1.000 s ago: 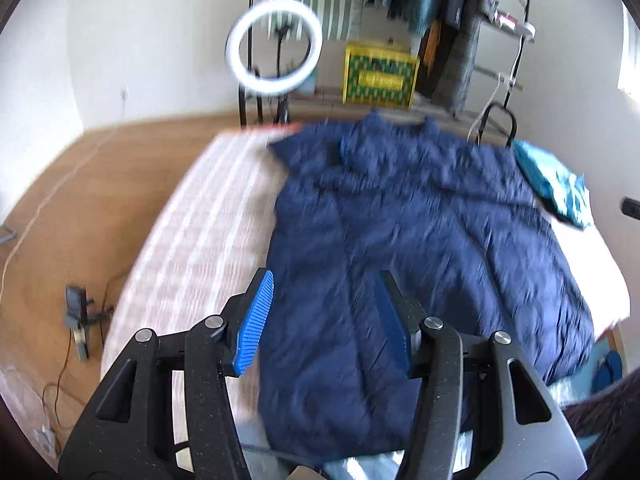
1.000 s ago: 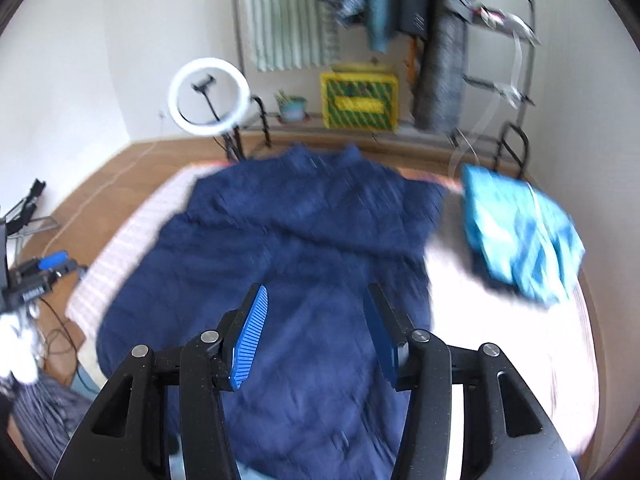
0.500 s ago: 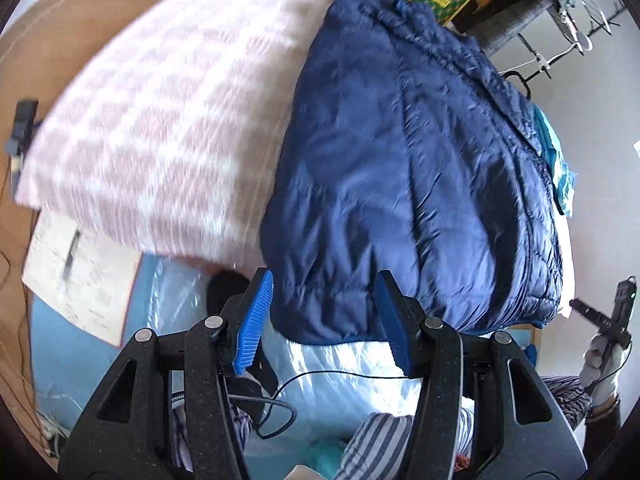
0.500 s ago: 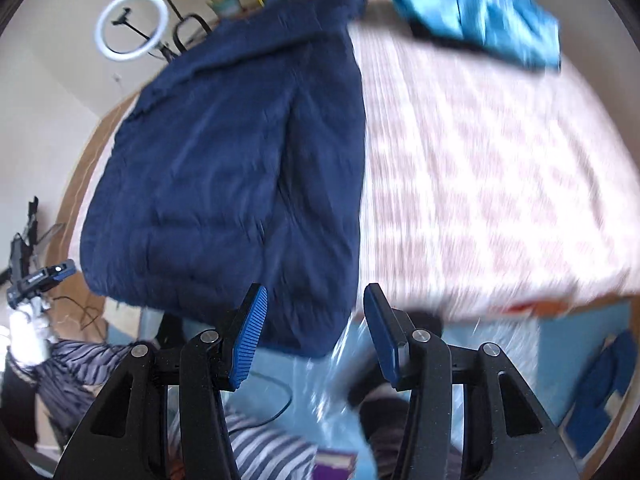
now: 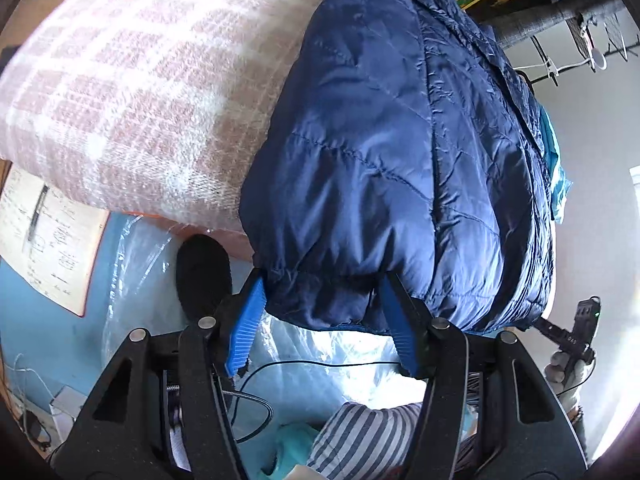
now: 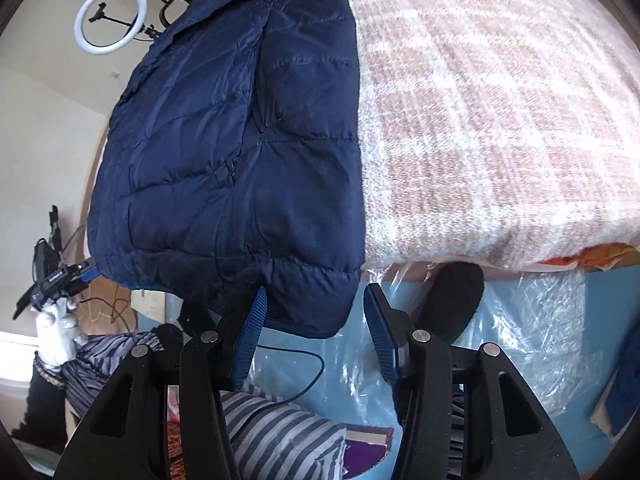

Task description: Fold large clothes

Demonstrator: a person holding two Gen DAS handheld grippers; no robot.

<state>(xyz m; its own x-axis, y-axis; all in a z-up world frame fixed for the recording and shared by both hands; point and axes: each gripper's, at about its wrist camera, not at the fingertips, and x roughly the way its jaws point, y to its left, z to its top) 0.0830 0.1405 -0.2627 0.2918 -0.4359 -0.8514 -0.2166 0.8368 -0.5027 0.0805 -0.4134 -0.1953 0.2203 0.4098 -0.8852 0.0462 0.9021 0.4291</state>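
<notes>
A navy quilted jacket [image 5: 392, 152] lies spread on the bed, its hem hanging over the near edge. My left gripper [image 5: 320, 312] is open, its blue-padded fingers on either side of the hem's left corner. The jacket also shows in the right wrist view [image 6: 240, 152]. My right gripper [image 6: 316, 320] is open, its fingers on either side of the hem's right corner. Neither has closed on the fabric.
The bed has a pink and white checked blanket [image 6: 500, 100] over a plastic-wrapped blue base [image 6: 520, 340]. A turquoise garment [image 5: 556, 176] lies at the far side. A ring light [image 6: 110, 18] stands beyond the bed. Striped trousers [image 6: 280, 436] and a cable [image 5: 328, 364] are below.
Both grippers have dropped from above the bed to its near edge and moved in on the jacket's hem corners. Both stay open.
</notes>
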